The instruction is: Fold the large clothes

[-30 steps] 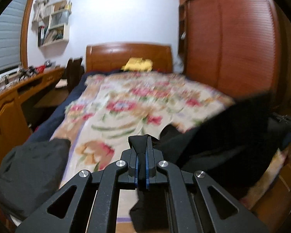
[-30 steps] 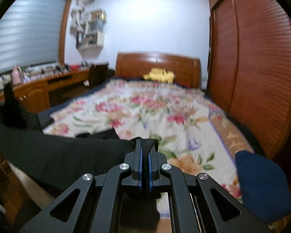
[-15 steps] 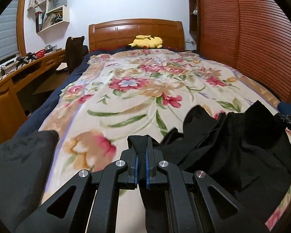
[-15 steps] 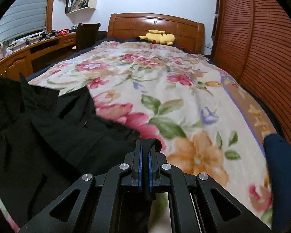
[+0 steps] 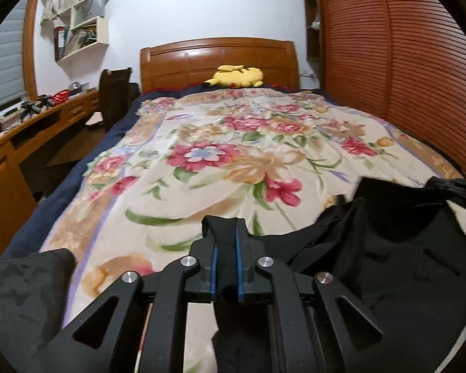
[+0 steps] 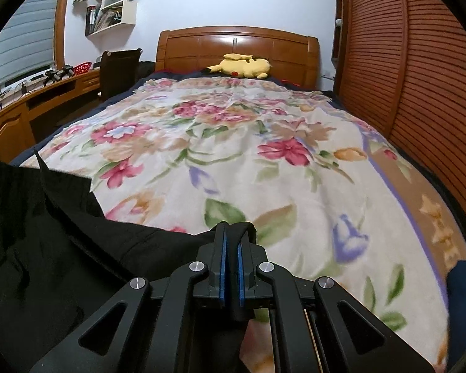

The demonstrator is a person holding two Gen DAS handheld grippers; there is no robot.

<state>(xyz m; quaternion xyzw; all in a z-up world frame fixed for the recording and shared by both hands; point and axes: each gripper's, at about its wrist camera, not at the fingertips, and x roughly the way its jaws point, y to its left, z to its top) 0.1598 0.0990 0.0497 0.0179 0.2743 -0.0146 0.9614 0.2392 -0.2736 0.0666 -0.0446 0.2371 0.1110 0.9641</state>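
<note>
A large black garment point(image 5: 385, 248) lies bunched on the near end of a bed with a floral blanket point(image 5: 233, 161). My left gripper point(image 5: 224, 233) is shut on a fold of the garment's edge. The cloth spreads to the right of it. In the right wrist view the same garment point(image 6: 46, 236) spreads to the left. My right gripper point(image 6: 230, 239) is shut on another part of its edge, low over the blanket point(image 6: 248, 155). The right gripper's tip also shows at the far right of the left wrist view point(image 5: 463, 186).
A dark grey cloth point(image 5: 21, 298) lies at the bed's near left. A navy item point(image 6: 463, 304) sits at the near right. A yellow plush toy point(image 5: 236, 76) rests by the headboard. A wooden desk point(image 5: 25, 136) and chair stand left, a louvred wardrobe point(image 5: 419, 62) right.
Both grippers, still shut on the garment, have come down from a raised hold to just above the blanket. The garment has dropped and spread onto the bed.
</note>
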